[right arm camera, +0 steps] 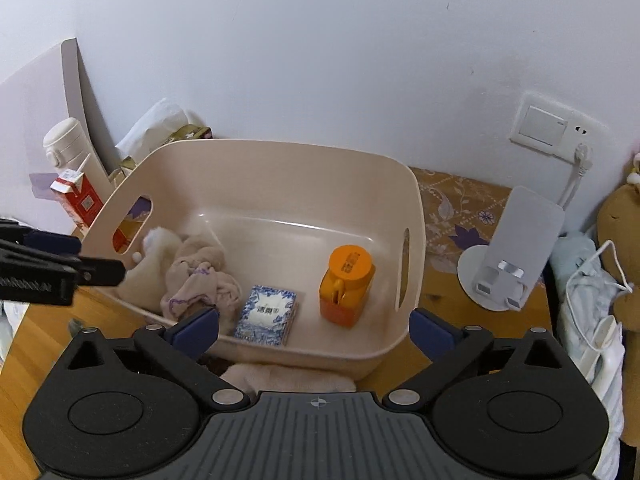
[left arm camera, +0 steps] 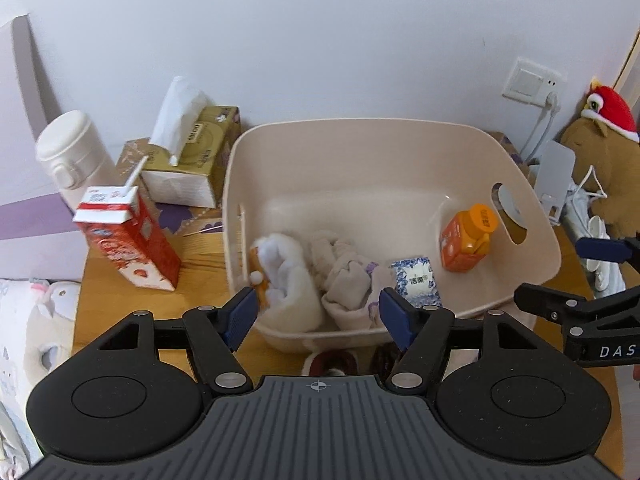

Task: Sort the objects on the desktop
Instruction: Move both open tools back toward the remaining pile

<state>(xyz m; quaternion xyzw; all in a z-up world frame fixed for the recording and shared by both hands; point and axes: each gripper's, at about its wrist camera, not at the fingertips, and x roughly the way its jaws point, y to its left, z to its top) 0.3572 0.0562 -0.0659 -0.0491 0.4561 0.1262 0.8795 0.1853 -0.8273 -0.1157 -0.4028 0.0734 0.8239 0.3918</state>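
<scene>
I'm holding the left gripper and right gripper released, nothing between their fingers; beyond the fingertips the beige bin is holding crumpled cloths, a tissue packet and an orange bottle.

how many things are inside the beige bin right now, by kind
orange bottle: 1
blue-and-white tissue packet: 1
bundled beige cloth: 1
white plush toy: 1
total in the beige bin: 4
</scene>
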